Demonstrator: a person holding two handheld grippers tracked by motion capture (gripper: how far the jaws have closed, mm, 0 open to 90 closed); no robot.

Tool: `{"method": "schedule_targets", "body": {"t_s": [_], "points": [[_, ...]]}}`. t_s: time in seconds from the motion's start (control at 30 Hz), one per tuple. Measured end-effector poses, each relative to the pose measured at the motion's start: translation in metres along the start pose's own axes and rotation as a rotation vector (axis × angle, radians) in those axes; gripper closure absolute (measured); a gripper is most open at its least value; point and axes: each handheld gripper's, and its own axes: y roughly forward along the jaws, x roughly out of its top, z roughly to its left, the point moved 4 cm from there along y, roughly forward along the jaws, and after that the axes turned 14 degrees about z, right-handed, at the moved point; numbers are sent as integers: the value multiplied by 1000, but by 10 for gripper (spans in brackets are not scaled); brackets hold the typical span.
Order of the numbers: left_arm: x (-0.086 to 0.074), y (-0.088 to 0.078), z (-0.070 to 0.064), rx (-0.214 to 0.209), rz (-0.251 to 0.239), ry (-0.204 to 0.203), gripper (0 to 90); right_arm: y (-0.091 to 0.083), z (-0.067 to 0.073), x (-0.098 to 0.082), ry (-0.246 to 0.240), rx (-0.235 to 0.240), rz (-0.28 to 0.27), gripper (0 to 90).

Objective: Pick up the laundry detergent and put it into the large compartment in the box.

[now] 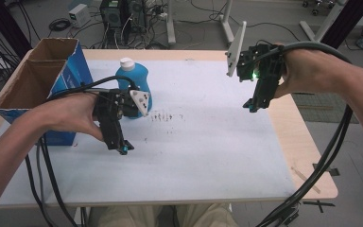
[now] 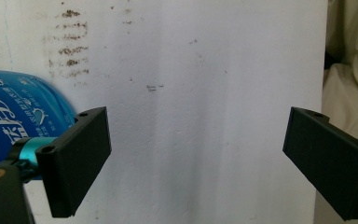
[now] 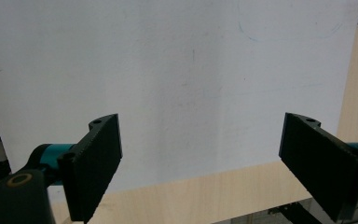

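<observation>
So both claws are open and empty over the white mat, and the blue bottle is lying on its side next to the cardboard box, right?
Not quite: the blue bottle stands upright, cap up, beside the cardboard box, as the high view shows. The left claw and right claw are indeed open and empty.

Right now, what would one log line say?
left gripper: open, empty | right gripper: open, empty | blue bottle: upright beside cardboard box

Blue bottle [image 2: 18, 112]: Chinese characters, possibly "蓝月亮"

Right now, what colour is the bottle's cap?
White, on a blue bottle; the cap shows best in the high view.
</observation>
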Motion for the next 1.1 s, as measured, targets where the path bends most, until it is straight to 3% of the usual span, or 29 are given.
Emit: {"method": "schedule_targets", "body": {"t_s": [0.1,0.27,0.33,0.47,0.5,0.53,0.6,0.67,0.7,0.77,0.8,0.83,0.93,1.1], "points": [[-3,-2,1,-4,2,-26,76,0,0,-1,0,3,2,123],[-16,-11,8,23,-1,-130,76,0,0,5,-15,-3,7,123],[-21,-17,12,64,11,-163,76,0,1,6,-20,-2,8,123],[-32,-30,23,75,5,-261,76,-3,2,7,-27,-4,1,123],[-32,-30,23,75,5,-261,76,-3,2,7,-27,-4,1,123],[-37,-35,30,66,-5,-324,76,-5,2,6,-20,-3,-3,123],[-41,-40,37,64,-15,-376,76,-5,2,5,-18,-5,0,123],[-41,-40,37,64,-15,-376,76,-5,2,4,-17,-6,-1,123],[-44,-44,44,64,-24,-428,76,-5,2,4,-17,-6,-1,123],[-47,-47,51,71,-32,-472,76,-6,2,1,-13,-9,-1,123],[-49,-49,58,75,-40,-522,76,-6,2,0,-10,-8,-3,123],[-49,-49,58,75,-40,-522,76,-6,2,0,-7,-9,-3,123],[-51,-49,71,71,-73,-597,76,-6,2,-1,-9,-10,-5,123],[-50,-47,80,75,-87,-643,76,-7,3,-2,-6,-15,-5,123]]}}
